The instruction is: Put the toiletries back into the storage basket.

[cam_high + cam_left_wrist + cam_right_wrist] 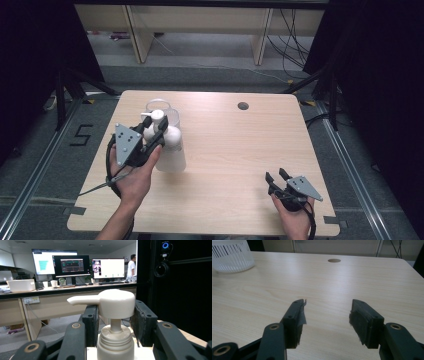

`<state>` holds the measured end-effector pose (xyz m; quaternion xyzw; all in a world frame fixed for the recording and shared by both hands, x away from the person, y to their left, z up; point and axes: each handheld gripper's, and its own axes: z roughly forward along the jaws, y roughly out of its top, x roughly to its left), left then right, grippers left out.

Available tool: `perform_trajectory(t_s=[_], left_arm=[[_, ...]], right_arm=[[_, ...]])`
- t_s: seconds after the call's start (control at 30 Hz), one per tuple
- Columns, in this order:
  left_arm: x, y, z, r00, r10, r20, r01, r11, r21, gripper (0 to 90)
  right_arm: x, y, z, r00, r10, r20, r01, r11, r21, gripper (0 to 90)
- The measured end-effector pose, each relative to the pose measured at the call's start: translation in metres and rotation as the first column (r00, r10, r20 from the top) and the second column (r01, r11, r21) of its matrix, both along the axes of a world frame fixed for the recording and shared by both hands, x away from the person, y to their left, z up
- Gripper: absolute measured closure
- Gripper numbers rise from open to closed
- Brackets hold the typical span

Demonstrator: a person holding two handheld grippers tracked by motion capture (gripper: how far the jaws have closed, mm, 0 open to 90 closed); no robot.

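Spanning most of the high view, the pale wooden counter (225, 165) carries everything, with a round cable hole (243, 106) near its far edge. On its left half stands a white slatted basket (165, 112), and just in front of it, overlapping it from above, is a white pump bottle (167, 137). From this height the bottle appears upright; whether it rests on the counter or is lifted I cannot tell. The left claw (156, 131), held in the person's left hand (131, 172), reaches to the bottle's upper part. The right claw (276, 176) sits near the counter's front right corner in the right hand (292, 215), well apart from bottle and basket.

The left gripper view gives what the overhead cannot: the bottle's pump head (116, 302), nozzle pointing left, sits between the two black jaws, the ribbed collar (115, 340) below it. The jaws stand close on either side of the head and seem to press it, so the left claw looks to be gripping the bottle by its pump. Behind, an office with lit monitors (71, 265) and a person (131, 266) standing far off.

The right gripper view shows its own jaws spread wide over bare wood, nothing between them, with the basket's side at the upper left corner.
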<state>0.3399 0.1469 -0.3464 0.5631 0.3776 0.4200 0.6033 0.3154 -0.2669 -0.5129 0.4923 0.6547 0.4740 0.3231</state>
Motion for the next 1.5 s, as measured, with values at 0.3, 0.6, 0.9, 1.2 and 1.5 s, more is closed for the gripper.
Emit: perform_trajectory(t_s=[0.3, 0.6, 0.9, 1.2, 1.5], left_arm=[[0.004, 0.011, 0.004, 0.9996, 0.027, 0.009, -0.027, 0.9996, -0.001, 59.3], [0.009, 0.018, 0.006, 0.9991, 0.04, 0.015, -0.04, 0.9992, -0.007, 59.3], [0.014, 0.023, 0.011, 0.9983, 0.052, 0.027, -0.052, 0.9986, -0.009, 59.3], [0.021, 0.029, 0.013, 0.9971, 0.071, 0.027, -0.071, 0.9974, -0.014, 59.3], [0.027, 0.033, 0.019, 0.9954, 0.088, 0.039, -0.087, 0.9959, -0.025, 59.3]], right_arm=[[0.001, 0.001, -0.001, 0.9998, -0.004, 0.021, 0.004, 1.0, -0.003, 45.5], [0.001, 0.0, -0.001, 0.9997, -0.003, 0.024, 0.003, 1.0, -0.004, 45.5], [0.001, 0.001, -0.001, 0.9998, -0.003, 0.019, 0.003, 1.0, 0.0, 45.5], [0.001, 0.001, -0.001, 0.9999, 0.005, 0.014, -0.005, 1.0, -0.003, 45.4], [0.001, 0.001, -0.001, 0.9998, 0.001, 0.018, -0.001, 1.0, 0.0, 45.4]])
